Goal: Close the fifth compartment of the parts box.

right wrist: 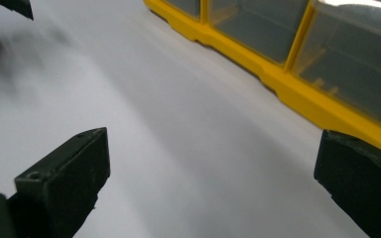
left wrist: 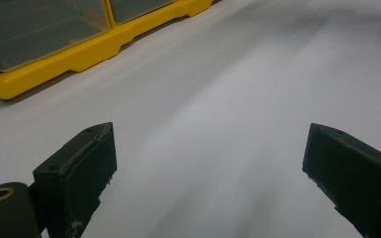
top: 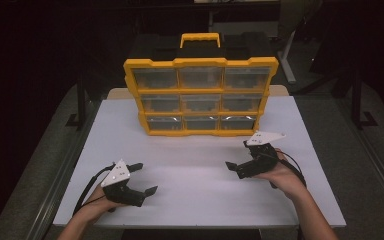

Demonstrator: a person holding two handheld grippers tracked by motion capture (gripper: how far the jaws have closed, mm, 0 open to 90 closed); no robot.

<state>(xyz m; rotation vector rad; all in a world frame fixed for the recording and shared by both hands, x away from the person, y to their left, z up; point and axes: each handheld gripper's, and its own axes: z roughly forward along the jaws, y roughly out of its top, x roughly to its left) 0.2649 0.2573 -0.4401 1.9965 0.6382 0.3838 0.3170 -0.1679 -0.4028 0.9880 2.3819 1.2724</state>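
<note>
Yellow plastic organizer (top: 200, 97), clear glossy drawers (top: 154, 78); matt white tabletop (top: 195, 185); matt black fingers (left wrist: 77, 171).

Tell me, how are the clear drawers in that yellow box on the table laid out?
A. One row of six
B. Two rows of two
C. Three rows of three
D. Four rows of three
C: the high view shows the yellow organizer standing upright on the white table with nine clear drawers facing the person, stacked three high and three across.
</note>
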